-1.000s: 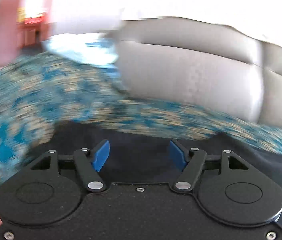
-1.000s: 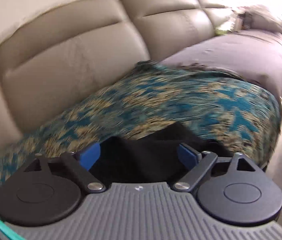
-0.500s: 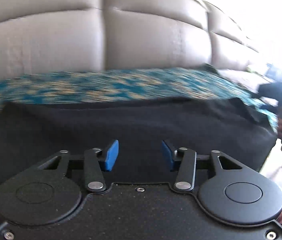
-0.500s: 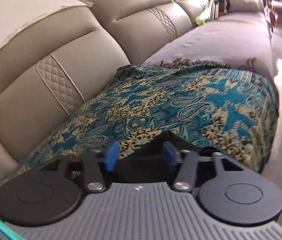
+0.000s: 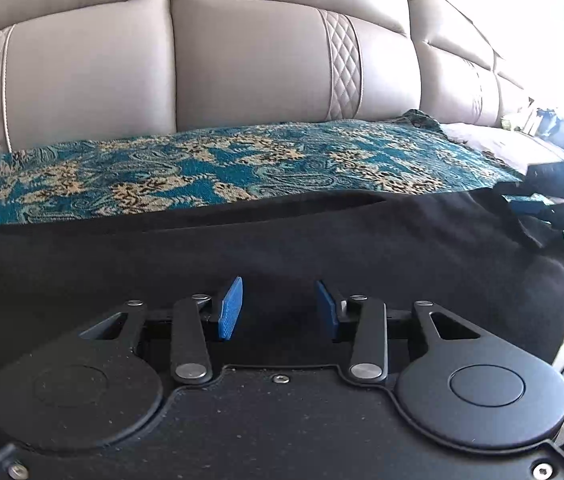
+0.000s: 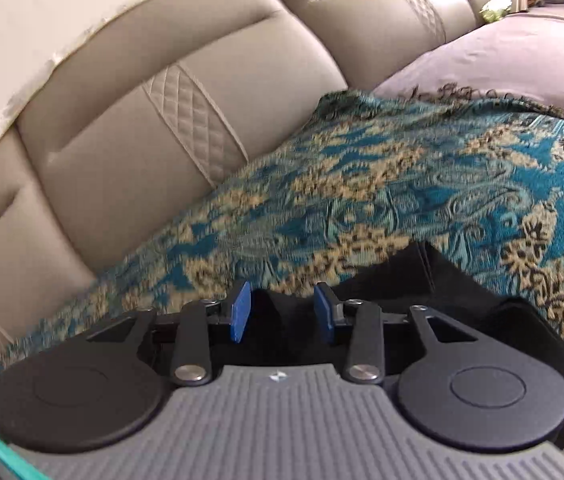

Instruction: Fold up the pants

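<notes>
A: Looking along the left gripper (image 5: pixel 278 307), we see the black pants (image 5: pixel 282 240) spread across the patterned blue throw (image 5: pixel 242 160) on the sofa (image 5: pixel 242 52), their long axis running side to side in front of us.

B: And the jaws?

A: Ours on the left are closing, at a middling gap, with dark cloth lying under and between the blue pads (image 5: pixel 230 308). We cannot tell whether they press it yet.

B: On the right gripper (image 6: pixel 282 312) we stand at a similar half-narrow gap. A raised fold of the pants (image 6: pixel 401 280) sits between the pads, but whether it is truly pinched we cannot tell from here.

A: From the left view, that right gripper (image 5: pixel 537 200) is at the far right end of the cloth, right at the edge.

B: So we judge each hand has its own end: the right at the corner, the left nearer the middle of the near edge. The fold will likely turn on carrying one end along that long axis.
</notes>
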Demonstrator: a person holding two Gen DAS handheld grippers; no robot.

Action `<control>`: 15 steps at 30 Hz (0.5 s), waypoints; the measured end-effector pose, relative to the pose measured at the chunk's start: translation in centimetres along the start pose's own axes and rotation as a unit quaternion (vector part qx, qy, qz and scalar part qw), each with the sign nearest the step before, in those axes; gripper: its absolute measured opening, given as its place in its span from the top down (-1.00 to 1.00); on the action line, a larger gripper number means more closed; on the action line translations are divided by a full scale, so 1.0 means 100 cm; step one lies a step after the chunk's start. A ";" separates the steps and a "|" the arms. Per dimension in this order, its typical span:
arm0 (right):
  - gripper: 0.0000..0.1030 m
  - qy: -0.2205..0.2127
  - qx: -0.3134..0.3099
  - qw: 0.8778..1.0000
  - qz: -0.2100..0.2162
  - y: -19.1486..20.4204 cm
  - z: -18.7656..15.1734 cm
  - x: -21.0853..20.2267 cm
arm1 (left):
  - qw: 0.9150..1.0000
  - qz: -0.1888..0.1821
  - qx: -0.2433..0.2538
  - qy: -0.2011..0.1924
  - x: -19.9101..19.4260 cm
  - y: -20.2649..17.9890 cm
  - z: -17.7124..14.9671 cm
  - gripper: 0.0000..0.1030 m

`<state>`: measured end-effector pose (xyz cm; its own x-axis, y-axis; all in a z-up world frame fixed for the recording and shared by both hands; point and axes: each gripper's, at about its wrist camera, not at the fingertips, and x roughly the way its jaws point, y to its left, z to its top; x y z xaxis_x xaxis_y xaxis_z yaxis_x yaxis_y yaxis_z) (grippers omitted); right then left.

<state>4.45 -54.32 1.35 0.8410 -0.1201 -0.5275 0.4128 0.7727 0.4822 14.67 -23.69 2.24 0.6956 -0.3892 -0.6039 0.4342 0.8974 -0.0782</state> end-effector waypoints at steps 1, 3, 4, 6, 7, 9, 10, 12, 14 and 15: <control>-0.19 0.006 -0.020 1.000 -0.005 0.004 -0.003 0.000 | 1.000 0.002 0.004 -0.002 0.001 0.000 0.000 0.20; -0.42 0.007 -0.077 0.997 -0.021 0.013 -0.011 -0.003 | 1.000 0.004 0.014 -0.007 0.001 -0.001 -0.002 0.16; -0.51 0.007 -0.101 0.995 -0.026 0.017 -0.014 -0.005 | 1.000 0.004 0.018 -0.009 0.001 -0.003 -0.003 0.13; -0.41 0.007 -0.131 0.991 -0.039 0.023 -0.020 -0.005 | 0.999 0.008 0.028 -0.014 0.001 -0.005 -0.005 0.12; 0.14 0.006 -0.138 0.989 -0.054 0.025 -0.020 -0.003 | 0.999 0.010 0.033 -0.016 0.001 -0.007 -0.006 0.10; 0.87 -0.005 -0.139 0.986 -0.092 0.028 -0.019 -0.005 | 0.999 0.012 0.038 -0.018 0.000 -0.009 -0.007 0.08; 0.94 -0.013 -0.132 0.987 -0.094 0.027 -0.018 -0.009 | 0.999 0.012 0.038 -0.019 -0.001 -0.009 -0.008 0.07; 0.94 -0.030 -0.122 0.990 -0.066 0.027 -0.017 -0.024 | 0.999 0.008 0.036 -0.020 -0.001 -0.008 -0.008 0.05; 0.94 -0.037 -0.129 0.990 -0.052 0.031 -0.019 -0.038 | 0.999 0.004 0.034 -0.024 -0.001 -0.006 -0.009 0.03; 0.94 -0.030 -0.131 0.990 -0.041 0.032 -0.020 -0.041 | 0.999 0.002 0.033 -0.027 -0.001 -0.005 -0.010 0.01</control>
<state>1.60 -50.12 3.69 0.8309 -0.2203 -0.5109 0.3822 0.8933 0.2364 13.82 -23.89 1.54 0.7268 -0.3974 -0.5603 0.4665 0.8843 -0.0221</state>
